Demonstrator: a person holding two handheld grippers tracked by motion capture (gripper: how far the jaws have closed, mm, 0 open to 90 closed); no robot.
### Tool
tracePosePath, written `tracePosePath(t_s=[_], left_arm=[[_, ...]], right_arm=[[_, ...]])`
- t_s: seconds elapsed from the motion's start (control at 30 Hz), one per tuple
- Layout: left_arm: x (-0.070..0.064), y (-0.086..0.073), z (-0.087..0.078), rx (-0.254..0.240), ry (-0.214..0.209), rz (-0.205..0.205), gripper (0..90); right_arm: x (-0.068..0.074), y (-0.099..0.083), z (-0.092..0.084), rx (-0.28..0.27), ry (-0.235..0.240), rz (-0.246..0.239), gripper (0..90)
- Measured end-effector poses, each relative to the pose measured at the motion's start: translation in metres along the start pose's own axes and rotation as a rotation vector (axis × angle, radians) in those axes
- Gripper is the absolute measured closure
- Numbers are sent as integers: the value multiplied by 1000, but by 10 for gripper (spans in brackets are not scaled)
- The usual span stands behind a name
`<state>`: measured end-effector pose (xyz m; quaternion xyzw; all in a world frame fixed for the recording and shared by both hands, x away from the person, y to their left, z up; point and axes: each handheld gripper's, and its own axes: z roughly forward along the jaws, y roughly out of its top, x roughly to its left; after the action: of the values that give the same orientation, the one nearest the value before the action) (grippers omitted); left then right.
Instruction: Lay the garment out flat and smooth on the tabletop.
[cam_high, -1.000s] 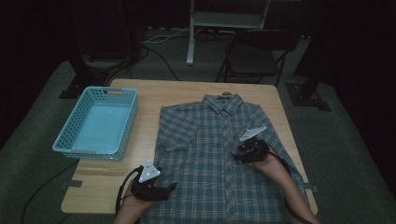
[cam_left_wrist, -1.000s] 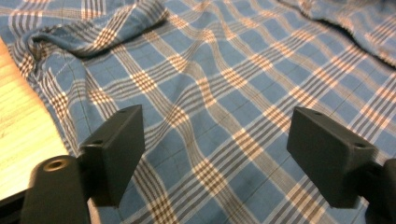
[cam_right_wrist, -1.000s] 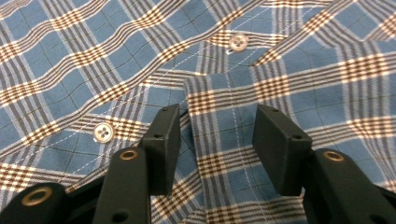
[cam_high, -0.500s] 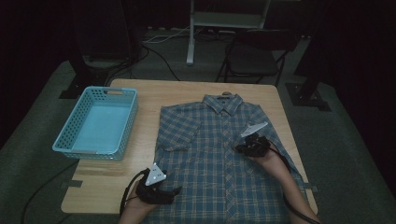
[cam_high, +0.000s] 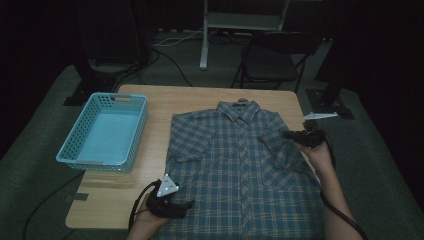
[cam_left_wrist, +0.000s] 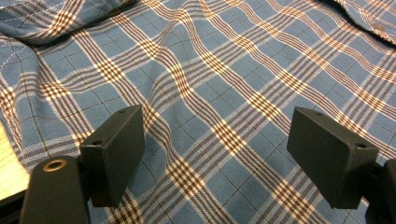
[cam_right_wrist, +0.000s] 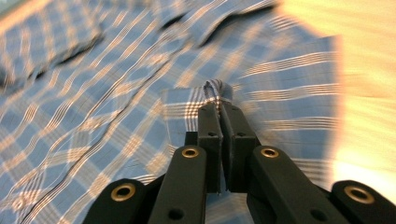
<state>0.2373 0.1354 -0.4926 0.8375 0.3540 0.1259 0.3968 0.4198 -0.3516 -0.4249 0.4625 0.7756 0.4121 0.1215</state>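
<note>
Blue plaid shirt (cam_high: 240, 175) lies flat, buttoned front up, on right half of wooden table (cam_high: 200, 100); collar at far side, hem at near edge, long axis running near-to-far. Teal basket (cam_high: 102, 132) sits well apart at table's left, nothing betw. it & shirt. Right gripper (cam_high: 289, 134) at shirt's right sleeve: jaws closed tight on a pinched-up fold of sleeve fabric (cam_right_wrist: 215, 91). Left gripper (cam_high: 187, 204) low by hem's left corner, jaws spread wide over the cloth, holding nothing. Chair (cam_high: 272, 57) & cables on floor beyond table.
</note>
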Motion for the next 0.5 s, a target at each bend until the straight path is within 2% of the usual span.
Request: tracePosePath(t_s=[0.07, 0.1, 0.13, 0.17, 0.3, 0.33, 0.4, 0.43, 0.47, 0.5], left_arm=[[0, 0, 0, 2, 1, 0, 199], [0, 0, 0, 2, 1, 0, 199], [0, 0, 0, 4, 3, 1, 199], [-1, 0, 1, 7, 4, 2, 199], [0, 0, 1, 12, 6, 0, 199], [0, 0, 1, 12, 6, 0, 199], [0, 0, 1, 16, 8, 1, 199], [0, 0, 1, 16, 8, 1, 199], [-1, 0, 1, 18, 10, 1, 199], [0, 1, 1, 19, 10, 2, 199]], right_arm=[[-16, 0, -16, -48, -13, 55, 871], [-16, 0, -16, -48, -13, 55, 871], [-24, 0, -24, -65, -32, 82, 871], [-42, -1, -42, -92, -81, 131, 871], [-68, -2, -71, -117, -197, 198, 871], [-76, -4, -78, -127, -207, 219, 871], [-88, -7, -91, -113, -257, 245, 871], [-88, -7, -91, -113, -257, 245, 871], [-101, -14, -102, -100, -314, 287, 871], [-105, -17, -104, -90, -345, 297, 871]])
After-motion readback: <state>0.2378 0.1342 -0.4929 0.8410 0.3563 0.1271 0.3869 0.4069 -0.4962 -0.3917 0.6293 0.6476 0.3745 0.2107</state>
